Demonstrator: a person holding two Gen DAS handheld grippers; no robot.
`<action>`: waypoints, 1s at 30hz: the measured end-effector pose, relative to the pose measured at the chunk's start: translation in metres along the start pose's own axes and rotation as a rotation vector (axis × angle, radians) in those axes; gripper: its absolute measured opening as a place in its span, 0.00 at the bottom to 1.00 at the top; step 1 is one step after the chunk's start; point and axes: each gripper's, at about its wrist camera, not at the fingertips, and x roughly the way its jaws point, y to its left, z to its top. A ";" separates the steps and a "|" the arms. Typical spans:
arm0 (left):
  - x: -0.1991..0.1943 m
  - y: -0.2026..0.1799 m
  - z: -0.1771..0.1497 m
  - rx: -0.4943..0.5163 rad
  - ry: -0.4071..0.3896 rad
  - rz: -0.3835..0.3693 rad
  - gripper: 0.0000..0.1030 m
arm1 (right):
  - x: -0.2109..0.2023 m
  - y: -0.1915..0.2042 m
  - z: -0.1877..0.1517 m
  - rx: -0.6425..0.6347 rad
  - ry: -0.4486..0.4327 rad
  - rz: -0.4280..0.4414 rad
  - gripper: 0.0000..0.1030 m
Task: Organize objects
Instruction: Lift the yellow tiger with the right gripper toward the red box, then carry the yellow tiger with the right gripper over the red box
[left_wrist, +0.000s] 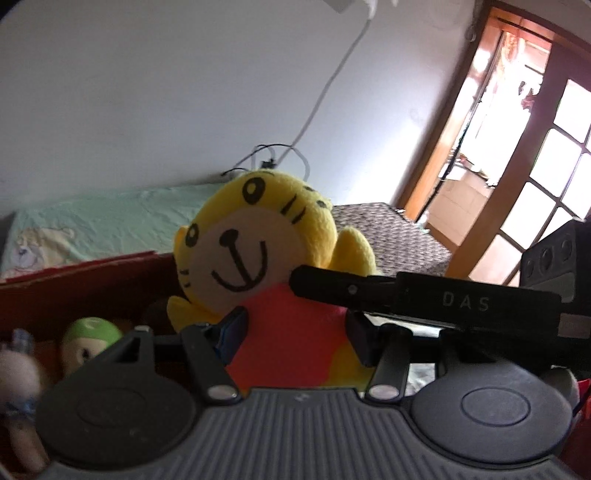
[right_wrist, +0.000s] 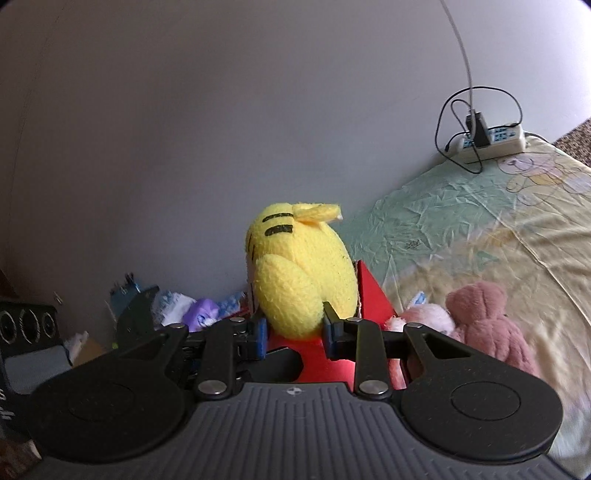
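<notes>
Both grippers are clamped on one yellow tiger plush (left_wrist: 258, 258), and I hold it up above a red cardboard box (left_wrist: 74, 291). In my left wrist view, the left gripper (left_wrist: 295, 332) pinches the toy's red-and-yellow body from either side, its blue-padded jaws pressed into the fabric, with the smiling face tipped toward eleven o'clock. The right gripper's black finger (left_wrist: 369, 291) comes in from three o'clock and lies across the toy's shoulder.

In my right wrist view, the right gripper (right_wrist: 295, 332) squeezes the plush's yellow side, pads (right_wrist: 261, 334) sunk into the pile, and the striped head points to twelve o'clock. Below it shows the box's red edge (right_wrist: 369, 291).

Inside the box at eight o'clock in the left view lie a green-capped doll (left_wrist: 90, 339) and a white doll (left_wrist: 18, 373). At four o'clock in the right view a pink plush bear (right_wrist: 487, 325) lies on the pale printed bedsheet (right_wrist: 461, 229). At two o'clock a white power strip (right_wrist: 495, 142) sits by the wall.
</notes>
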 end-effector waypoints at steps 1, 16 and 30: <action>0.002 0.005 0.000 -0.005 0.004 0.009 0.54 | 0.005 0.000 0.000 -0.007 0.007 -0.003 0.29; 0.030 0.052 0.000 -0.169 0.015 0.074 0.65 | 0.053 -0.011 0.009 -0.008 0.090 0.027 0.29; 0.025 0.071 -0.028 -0.146 0.082 0.118 0.70 | 0.060 0.004 -0.018 -0.029 0.181 -0.071 0.29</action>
